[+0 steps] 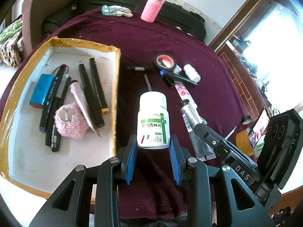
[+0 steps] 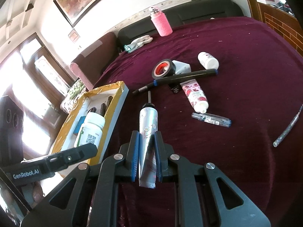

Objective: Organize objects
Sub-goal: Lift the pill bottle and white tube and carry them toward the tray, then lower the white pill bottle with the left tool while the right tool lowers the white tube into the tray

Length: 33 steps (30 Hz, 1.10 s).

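Left wrist view: the left gripper (image 1: pixel 153 147) holds a white pill bottle (image 1: pixel 153 121) upright by its base, the blue pads (image 1: pixel 131 158) pressed on either side of the lower label at a middling spread set by the bottle's width. The bottle hangs over the maroon cloth (image 1: pixel 189 43) just right of the shallow tray (image 1: pixel 116 79), where markers, a blue battery pack (image 1: pixel 40 90) and a pink fuzzy holder (image 1: pixel 71 121) already lie side by side (a sign, most likely, that the tray is the collecting place and the bottle is bound for it). Loose items not yet sorted lie farther off on the cloth: a roll of black tape (image 1: pixel 164 62), a small white bottle (image 1: pixel 191 72) and a patterned tube (image 1: pixel 182 91). Right wrist view: the right gripper (image 2: pixel 146 151) is clamped nearly closed on a flat silver tube (image 2: pixel 148 132), gripped across its thin lower half with the black cap pointing away, which keeps the tube steady along the fingers. The tube is held above the cloth to the right of the tray's near wall (image 2: pixel 115 117); the left gripper with its pill bottle (image 2: pixel 90 130) is seen beside that wall. A pink bottle (image 2: pixel 162 22) stands at the far edge, well apart.
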Available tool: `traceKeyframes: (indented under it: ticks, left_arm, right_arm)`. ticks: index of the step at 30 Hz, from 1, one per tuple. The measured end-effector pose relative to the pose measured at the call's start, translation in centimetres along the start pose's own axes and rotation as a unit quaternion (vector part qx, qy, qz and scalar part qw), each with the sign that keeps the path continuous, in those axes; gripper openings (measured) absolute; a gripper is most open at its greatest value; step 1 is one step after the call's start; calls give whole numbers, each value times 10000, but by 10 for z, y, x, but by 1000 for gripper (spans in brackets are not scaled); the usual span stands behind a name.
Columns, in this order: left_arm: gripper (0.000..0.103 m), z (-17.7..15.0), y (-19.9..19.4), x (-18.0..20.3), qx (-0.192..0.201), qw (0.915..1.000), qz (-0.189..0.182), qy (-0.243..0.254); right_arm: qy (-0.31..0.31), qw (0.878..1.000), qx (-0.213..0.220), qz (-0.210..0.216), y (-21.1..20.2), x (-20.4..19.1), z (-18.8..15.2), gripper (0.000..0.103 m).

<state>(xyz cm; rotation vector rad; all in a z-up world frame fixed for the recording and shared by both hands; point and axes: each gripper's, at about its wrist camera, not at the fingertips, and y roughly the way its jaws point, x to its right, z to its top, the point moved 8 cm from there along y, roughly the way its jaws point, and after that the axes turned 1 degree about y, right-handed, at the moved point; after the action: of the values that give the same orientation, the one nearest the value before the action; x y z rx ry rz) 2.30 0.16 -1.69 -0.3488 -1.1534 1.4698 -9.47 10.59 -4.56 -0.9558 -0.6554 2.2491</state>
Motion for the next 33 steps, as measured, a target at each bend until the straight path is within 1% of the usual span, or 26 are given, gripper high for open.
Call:
traceKeyframes:
  ticks: [7,19,22,26,33]
  left_arm:
    - [29,8,-11,-28,130,9996,110,-225]
    - [29,23,-21,-91,351,9956,470,-737]
    - [29,28,-19,-103,343,9944,586,-808]
    - [29,30,-15,-117,303,9935,661,-878]
    - [29,32,-4,-125,181,9927,749,-927]
  right_arm:
    - [-155,9998,-96,109,10,-18,-1,13]
    - [-743,9958,-243,483,40,-73,3,13]
    - [-830,9946,-283,551,51,-84,5,13]
    - [-772,9940,-377,674,65,-89,7,13]
    - [-746,9928,-524,775,82,-95,9,13]
